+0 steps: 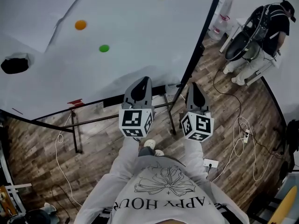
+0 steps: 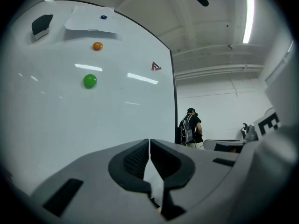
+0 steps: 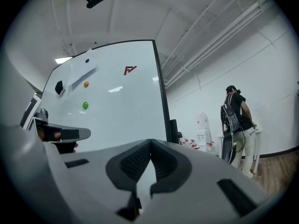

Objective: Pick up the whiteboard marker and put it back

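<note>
The left gripper (image 2: 149,144) and right gripper (image 3: 150,146) were pressed together, empty — no marker showed; likely light, smooth, best pinched mid-barrel.

Left tongs (image 1: 141,85) and right tongs (image 1: 192,90) held level side by side, jaws together, seemingly empty.

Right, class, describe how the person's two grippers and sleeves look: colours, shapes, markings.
The left gripper and right gripper match: grey plastic bodies tapering to two jaws lined with black ribbed pads. Each carries a white cube printed with black square markers. The person wears pale long sleeves.
</note>
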Available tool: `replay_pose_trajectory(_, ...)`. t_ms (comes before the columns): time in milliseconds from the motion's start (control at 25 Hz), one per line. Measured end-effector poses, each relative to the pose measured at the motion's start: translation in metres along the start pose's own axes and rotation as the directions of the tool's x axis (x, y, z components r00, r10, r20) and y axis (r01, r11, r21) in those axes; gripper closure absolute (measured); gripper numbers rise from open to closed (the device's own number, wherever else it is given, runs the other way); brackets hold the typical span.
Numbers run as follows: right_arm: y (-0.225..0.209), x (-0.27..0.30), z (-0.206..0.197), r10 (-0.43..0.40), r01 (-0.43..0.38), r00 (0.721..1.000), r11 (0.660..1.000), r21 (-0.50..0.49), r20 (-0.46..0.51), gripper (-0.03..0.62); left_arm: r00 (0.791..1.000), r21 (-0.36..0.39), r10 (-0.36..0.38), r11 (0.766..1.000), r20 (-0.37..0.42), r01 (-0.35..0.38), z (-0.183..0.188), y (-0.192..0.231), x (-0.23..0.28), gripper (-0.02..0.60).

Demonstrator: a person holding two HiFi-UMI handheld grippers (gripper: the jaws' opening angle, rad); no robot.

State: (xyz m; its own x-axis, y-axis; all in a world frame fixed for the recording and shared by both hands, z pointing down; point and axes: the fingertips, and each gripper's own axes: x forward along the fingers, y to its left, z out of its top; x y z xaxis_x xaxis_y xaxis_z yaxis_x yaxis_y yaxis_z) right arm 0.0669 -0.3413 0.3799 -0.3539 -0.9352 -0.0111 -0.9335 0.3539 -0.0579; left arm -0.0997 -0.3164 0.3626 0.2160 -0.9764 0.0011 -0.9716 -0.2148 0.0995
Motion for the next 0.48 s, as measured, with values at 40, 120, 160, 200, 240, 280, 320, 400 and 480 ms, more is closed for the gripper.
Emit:
replay_pose_trajectory(40, 0.0004, -0.0011, 0.0, 0.0, 0.0, 1.0, 1.0, 0.0, -0.001, 0.591, 1.0, 0.001, 0.0, 1.0, 0.0, 0.0, 0.0002, -0.0005, -0.0011, 0.569)
replay_pose_trajectory(120, 0.0009, -0.0028, 0.0, 0.0, 0.0, 1.0, 1.0, -0.002, -0.002, 0.591, 1.0, 0.001, 0.0, 1.0, 0.0, 0.0, 0.0004, -0.001, -0.003, 0.569)
replay_pose_trajectory(160, 0.0012, -0.0036, 0.0001, -0.001, 0.001, 1.0, 1.0, -0.003, -0.002, 0.591, 1.0, 0.0, -0.001, 1.0, -0.001, 0.001, 0.0002, -0.0011, -0.0037, 0.569)
replay_pose_trajectory(200, 0.0016, -0.0041, 0.0001, -0.002, 0.002, 1.0, 1.0, -0.004, -0.003, 0.591, 1.0, -0.001, -0.001, 1.0, -0.002, 0.001, -0.0001, -0.0011, -0.0044, 0.569)
replay_pose_trajectory(240, 0.0021, -0.0045, 0.0001, -0.002, 0.002, 1.0, 1.0, -0.004, -0.003, 0.591, 1.0, -0.001, -0.002, 1.0, -0.003, 0.002, -0.0003, -0.0009, -0.0049, 0.569)
replay_pose_trajectory(280, 0.0026, -0.0047, -0.0001, -0.002, 0.002, 1.0, 1.0, -0.004, -0.003, 0.591, 1.0, -0.001, -0.002, 1.0, -0.003, 0.002, -0.0005, -0.0007, -0.0053, 0.569)
replay_pose_trajectory(320, 0.0029, -0.0049, -0.0004, -0.003, 0.003, 1.0, 1.0, -0.004, -0.004, 0.591, 1.0, -0.001, -0.002, 1.0, -0.003, 0.002, -0.0006, -0.0006, -0.0057, 0.569)
replay_pose_trajectory(400, 0.0022, -0.0057, -0.001, -0.005, 0.005, 1.0, 1.0, -0.003, -0.004, 0.591, 1.0, 0.001, -0.001, 1.0, -0.004, 0.001, -0.0006, -0.001, -0.006, 0.569)
replay_pose_trajectory(480, 0.0003, -0.0066, -0.0009, -0.006, 0.006, 1.0, 1.0, -0.003, -0.004, 0.591, 1.0, 0.003, 0.0, 1.0, -0.004, 0.0, -0.0005, -0.0022, -0.0056, 0.569)
